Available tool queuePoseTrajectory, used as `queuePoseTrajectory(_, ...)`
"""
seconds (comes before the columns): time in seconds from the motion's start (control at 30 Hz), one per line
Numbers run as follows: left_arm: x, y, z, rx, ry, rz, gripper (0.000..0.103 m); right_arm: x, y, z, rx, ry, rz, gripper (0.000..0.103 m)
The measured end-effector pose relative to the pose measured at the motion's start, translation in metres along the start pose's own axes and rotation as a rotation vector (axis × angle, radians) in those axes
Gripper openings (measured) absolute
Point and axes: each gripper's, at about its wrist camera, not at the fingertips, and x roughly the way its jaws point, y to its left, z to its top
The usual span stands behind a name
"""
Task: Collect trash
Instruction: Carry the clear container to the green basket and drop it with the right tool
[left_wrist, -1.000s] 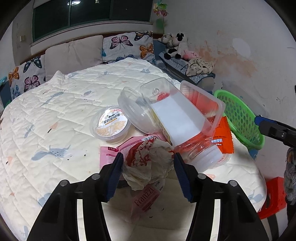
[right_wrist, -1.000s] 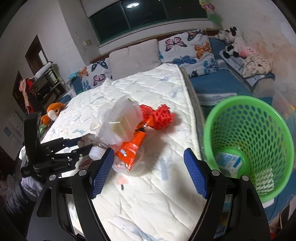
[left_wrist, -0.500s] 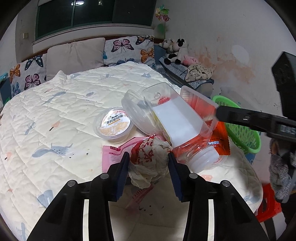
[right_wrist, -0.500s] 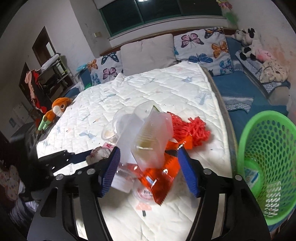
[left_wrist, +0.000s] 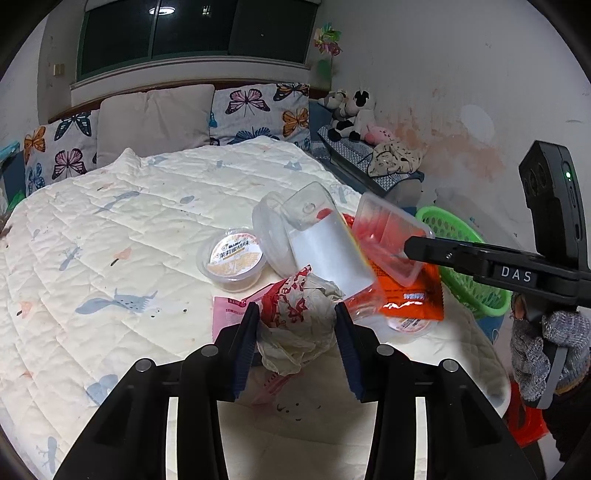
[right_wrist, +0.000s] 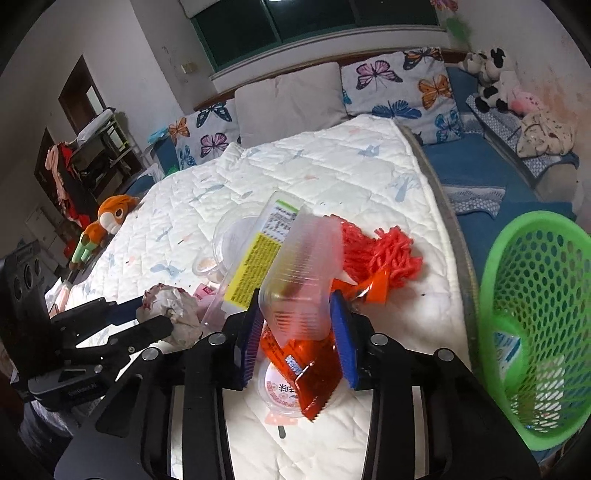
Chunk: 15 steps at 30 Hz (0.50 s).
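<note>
Left wrist view: my left gripper (left_wrist: 295, 332) is clenched on the crumpled wrapper (left_wrist: 303, 321), pads pressing both sides, just off the quilt (left_wrist: 110, 240). My right gripper (right_wrist: 299, 336) is closing its jaws round the clear plastic tray (right_wrist: 299, 280), w/ the orange snack packet (right_wrist: 310, 362) also between the pads; looks gripped. Green basket (right_wrist: 535, 295) stands beside the bed, w/ a couple of bits already in it, so I judge we're only partway. Left on the quilt: sealed pudding cup (left_wrist: 232, 258), clear tub w/ white label (left_wrist: 325, 251), pink sachet (left_wrist: 229, 317), red mesh (right_wrist: 380, 254). Next, I reckon, both loads go to the basket
</note>
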Motion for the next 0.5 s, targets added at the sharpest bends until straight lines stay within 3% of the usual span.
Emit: queuePoseTrajectory(0.5, -0.026, -0.025, 0.014, 0.014, -0.046, -0.034, 0.040, -0.058, -0.021, -0.013, 0.067, -0.078, 0.052, 0.030)
